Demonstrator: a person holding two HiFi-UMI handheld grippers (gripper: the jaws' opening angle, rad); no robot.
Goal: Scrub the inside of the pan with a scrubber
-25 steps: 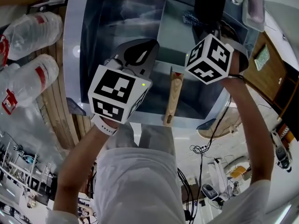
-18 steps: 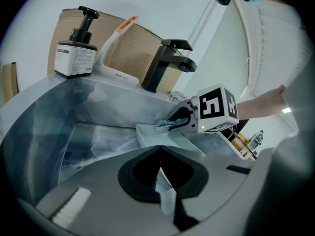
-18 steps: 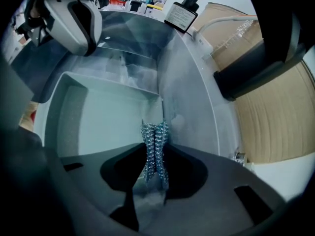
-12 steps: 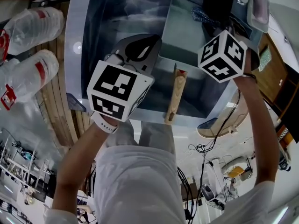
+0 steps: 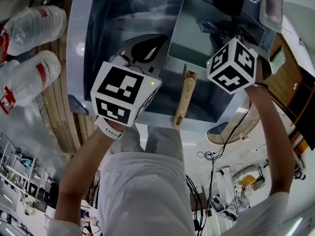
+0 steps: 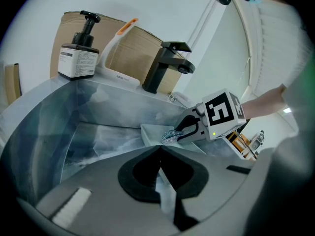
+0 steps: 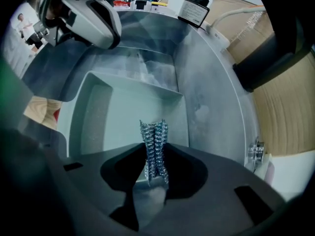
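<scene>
The right claw was squeezed shut on the scrubber, a shiny bunch of metal curls that stuck up from between its jaws. The scrubber hung over the inside of the pan. I could not tell if it touched the bottom.

The pan was square and grey, with tall sides. It sat in the sink, toward the right side. Its wooden handle lay over the front edge of the sink and pointed at the person.

The left claw was shut too, and a pale strip of the pan's left side was pinched between its jaws. From that claw's own view, the right claw showed across the pan with the scrubber at its tip.

A black tap stood at the back of the sink. A soap bottle with a black pump stood on the rim, well to the left of the tap. Two clear plastic bottles lay on the wooden top beside the sink, on the person's left
</scene>
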